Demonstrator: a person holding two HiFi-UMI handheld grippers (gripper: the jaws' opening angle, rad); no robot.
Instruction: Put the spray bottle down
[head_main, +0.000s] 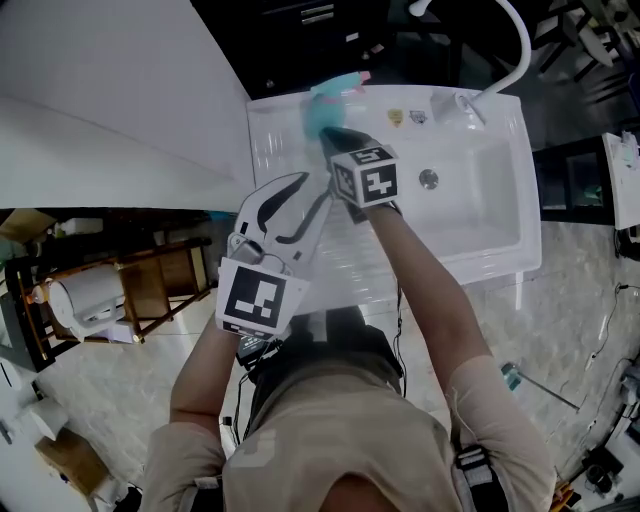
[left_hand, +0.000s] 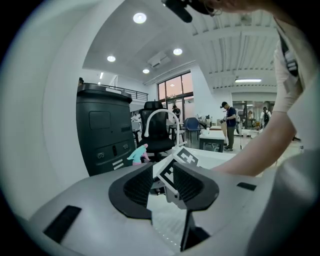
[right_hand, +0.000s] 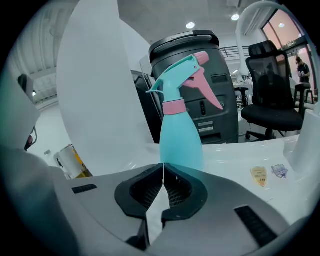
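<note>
Bottle (right_hand: 181, 125) upright on sink (head_main: 285, 150) ledge, back-left corner, just beyond R gripper (right_hand: 162, 168), whose jaws are together w/ nothing in them. L gripper (left_hand: 164, 181) jaws apart, nothing btwn.

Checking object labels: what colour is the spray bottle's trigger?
The trigger is pink and the bottle is teal. The right gripper view shows it best.

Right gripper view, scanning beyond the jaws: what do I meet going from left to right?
White cylindrical container with a yellow patch → turquoise plastic spray bottle with a pink trigger → black office chair. The dark grey bin overlaps the bottle, so it is left out.
</note>
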